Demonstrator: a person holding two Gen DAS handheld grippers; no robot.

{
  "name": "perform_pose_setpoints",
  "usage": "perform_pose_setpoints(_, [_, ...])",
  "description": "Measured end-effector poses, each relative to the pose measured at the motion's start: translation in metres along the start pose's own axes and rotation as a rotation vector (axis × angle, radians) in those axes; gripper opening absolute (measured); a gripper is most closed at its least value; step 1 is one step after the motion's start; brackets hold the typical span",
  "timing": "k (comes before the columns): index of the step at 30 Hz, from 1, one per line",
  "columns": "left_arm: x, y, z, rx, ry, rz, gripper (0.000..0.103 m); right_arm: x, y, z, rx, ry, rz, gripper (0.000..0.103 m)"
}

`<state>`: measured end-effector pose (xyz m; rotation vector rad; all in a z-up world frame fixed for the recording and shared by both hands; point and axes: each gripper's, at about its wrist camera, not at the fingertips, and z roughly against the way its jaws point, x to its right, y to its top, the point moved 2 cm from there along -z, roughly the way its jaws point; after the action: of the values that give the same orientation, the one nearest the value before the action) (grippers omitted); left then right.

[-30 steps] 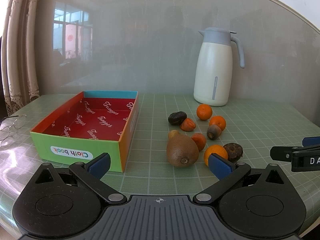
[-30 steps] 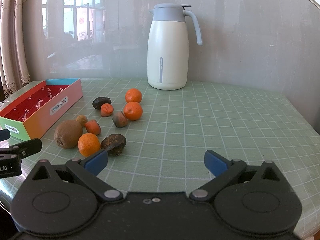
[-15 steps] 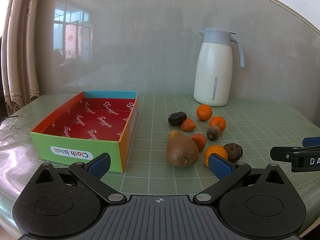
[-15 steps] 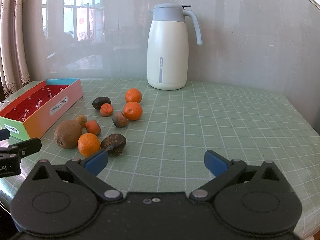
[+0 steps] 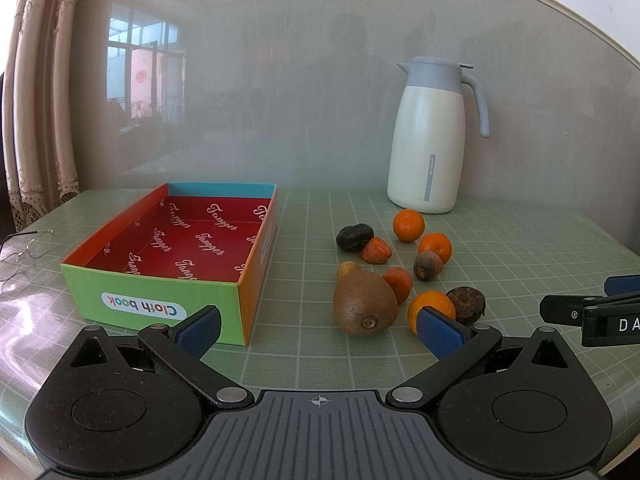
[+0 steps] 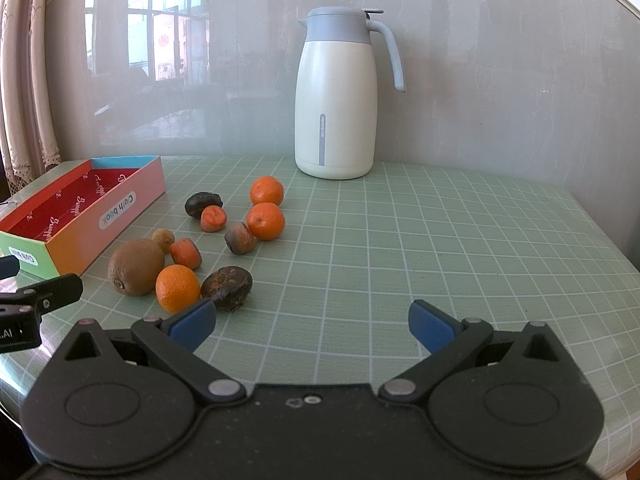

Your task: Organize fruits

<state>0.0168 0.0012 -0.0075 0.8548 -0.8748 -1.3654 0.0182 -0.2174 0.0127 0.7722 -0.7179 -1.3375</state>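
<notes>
Several fruits lie in a loose cluster on the green grid mat: a brown kiwi, oranges, small red-orange pieces and dark fruits. An empty colourful cardboard box with a red inside stands left of them. My left gripper is open and empty, just short of the kiwi and box corner. My right gripper is open and empty, right of the nearest dark fruit. Each gripper's finger shows at the edge of the other's view.
A white and grey thermos jug stands at the back against the wall. A pair of glasses lies at the table's left edge. The mat stretches to the right of the fruits.
</notes>
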Motion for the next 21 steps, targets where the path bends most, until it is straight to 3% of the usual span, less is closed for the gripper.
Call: perform_pose_setpoints(21, [-0.0001,0.0002,0.0,-0.001,-0.002,-0.001,0.103,-0.0001,0.0001,-0.0002,-0.004,-0.001,0.002,0.103])
